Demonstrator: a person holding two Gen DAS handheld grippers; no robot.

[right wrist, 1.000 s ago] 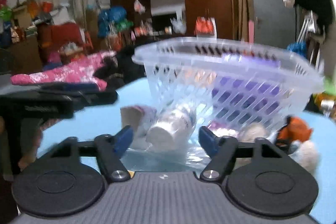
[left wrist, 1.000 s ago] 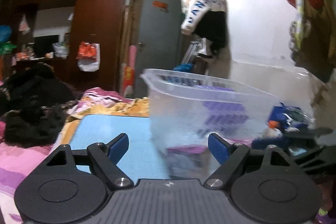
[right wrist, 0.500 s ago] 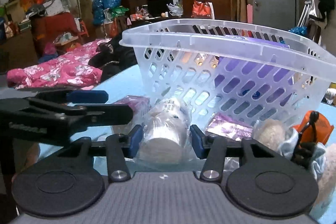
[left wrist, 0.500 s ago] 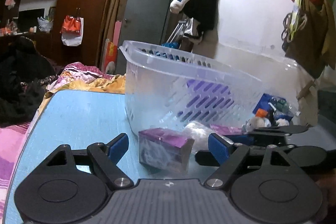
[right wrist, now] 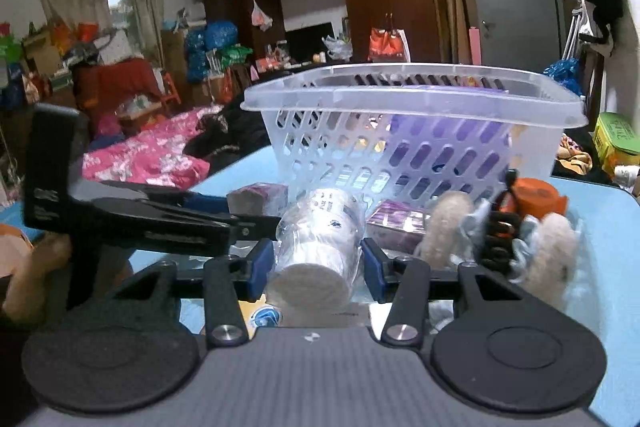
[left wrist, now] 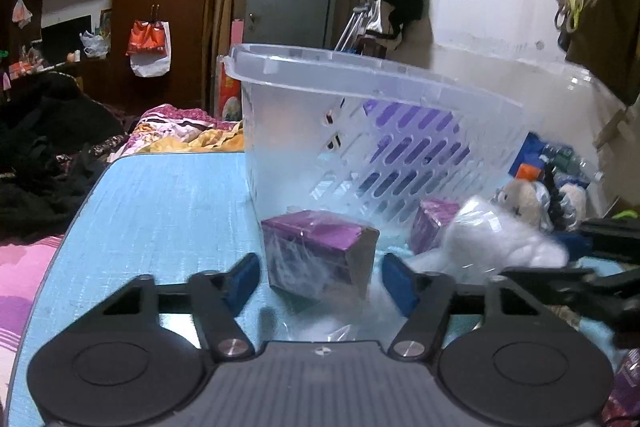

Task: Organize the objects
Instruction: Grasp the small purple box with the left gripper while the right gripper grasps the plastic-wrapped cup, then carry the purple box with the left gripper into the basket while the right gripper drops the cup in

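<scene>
Left tongs (left wrist: pixel 316 277): closing now from wide open around the purple film-wrapped box (left wrist: pixel 320 251) on the light blue worktop (left wrist: pixel 168 203); pads not yet pressing.
Right tongs (right wrist: pixel 318 267): narrowed, now clamped on the white plastic-wrapped bottle (right wrist: pixel 316 247).
Clear perforated plastic basket (right wrist: pixel 412 107): just behind both.
Meaning: two pickups nearly ready for the basket.

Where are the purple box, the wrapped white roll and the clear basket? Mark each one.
purple box (left wrist: pixel 320 255): left wrist view, on its wrapped front face.
wrapped white roll (right wrist: pixel 316 247): right wrist view, on its side, above the round end.
clear basket (right wrist: pixel 412 99): right wrist view, on its near rim.
</scene>
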